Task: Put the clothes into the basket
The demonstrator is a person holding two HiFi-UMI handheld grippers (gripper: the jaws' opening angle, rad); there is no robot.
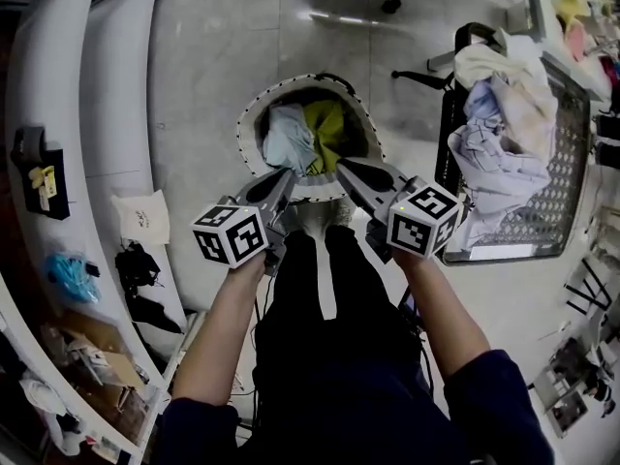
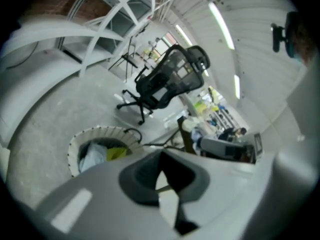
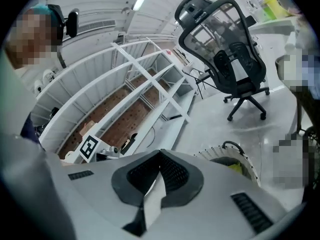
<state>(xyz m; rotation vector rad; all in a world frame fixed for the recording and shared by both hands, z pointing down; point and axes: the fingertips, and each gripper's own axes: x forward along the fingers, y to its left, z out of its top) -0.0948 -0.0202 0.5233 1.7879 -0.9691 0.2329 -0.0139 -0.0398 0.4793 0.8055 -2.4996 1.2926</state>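
Note:
A round white basket stands on the floor in front of me. Inside it lie a light blue garment and a yellow-green one. My left gripper hangs above the basket's near rim, shut with nothing in it. Beside it, my right gripper is also shut and empty. The left gripper view has its closed jaws over the basket and the same two garments. In the right gripper view the closed tips sit left of the basket. A pile of pale clothes rests on a black mesh cart to the right.
A black office chair stands beyond the basket on the grey floor. Curved white shelving with small items runs along the left. My legs in dark trousers stand just behind the basket. Cluttered desks line the far right.

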